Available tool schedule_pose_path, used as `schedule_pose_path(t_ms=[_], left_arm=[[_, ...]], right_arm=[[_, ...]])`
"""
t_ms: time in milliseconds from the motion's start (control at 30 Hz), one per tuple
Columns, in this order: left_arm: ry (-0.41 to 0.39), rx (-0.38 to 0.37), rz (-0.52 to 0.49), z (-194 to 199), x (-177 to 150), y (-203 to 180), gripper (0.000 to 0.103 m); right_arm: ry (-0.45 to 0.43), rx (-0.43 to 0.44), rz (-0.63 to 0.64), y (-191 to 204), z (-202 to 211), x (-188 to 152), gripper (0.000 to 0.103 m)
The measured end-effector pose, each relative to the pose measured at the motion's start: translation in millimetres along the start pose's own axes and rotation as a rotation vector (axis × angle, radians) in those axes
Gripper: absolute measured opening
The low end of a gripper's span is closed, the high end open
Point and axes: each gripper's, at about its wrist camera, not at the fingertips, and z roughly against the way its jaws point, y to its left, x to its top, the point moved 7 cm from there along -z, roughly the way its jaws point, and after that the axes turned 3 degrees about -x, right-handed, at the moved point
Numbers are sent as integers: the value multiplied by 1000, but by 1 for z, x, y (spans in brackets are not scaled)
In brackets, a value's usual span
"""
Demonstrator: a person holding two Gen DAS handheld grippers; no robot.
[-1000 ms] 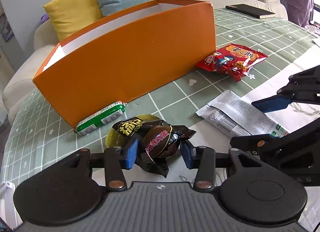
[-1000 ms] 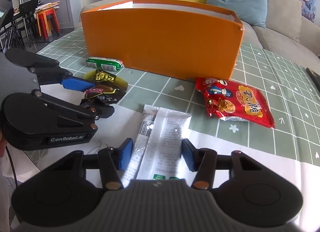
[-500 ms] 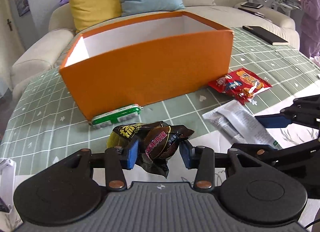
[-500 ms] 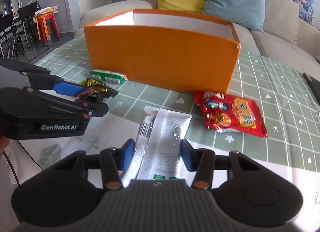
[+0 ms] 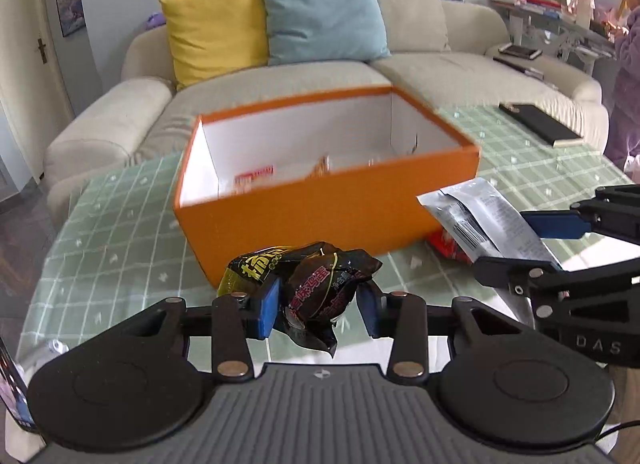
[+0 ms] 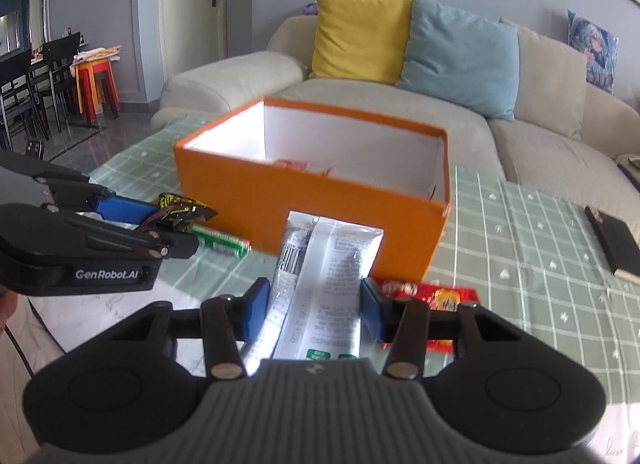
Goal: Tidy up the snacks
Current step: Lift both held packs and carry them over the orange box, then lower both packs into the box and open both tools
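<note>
My left gripper (image 5: 318, 310) is shut on dark snack packets (image 5: 312, 284), one black and yellow, one brown with pink print, held above the table in front of the orange box (image 5: 320, 216). My right gripper (image 6: 314, 312) is shut on a silver-white snack pouch (image 6: 328, 264), also lifted, pointing at the box (image 6: 320, 220). The box is open, white inside, with a few snacks on its floor (image 5: 256, 178). A green sausage stick (image 6: 220, 242) and a red snack bag (image 6: 432, 294) lie on the table by the box's front wall.
The table has a green checked cloth (image 6: 520, 248). A black notebook (image 6: 614, 240) lies at the right. A beige sofa with yellow (image 6: 360, 36) and blue cushions stands behind the table. A person stands at the far right in the left wrist view (image 5: 624, 76).
Both grippers have risen with their snacks off the table and now look down into the open box. The pouch, flat on the table before, now hangs in the right gripper.
</note>
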Motion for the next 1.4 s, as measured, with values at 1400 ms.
schedule_pose_path(t_ms=[1400], left_arm=[[176, -101, 131, -162, 101, 61, 46]], right_arm=[[280, 61, 43, -49, -209, 128, 47]])
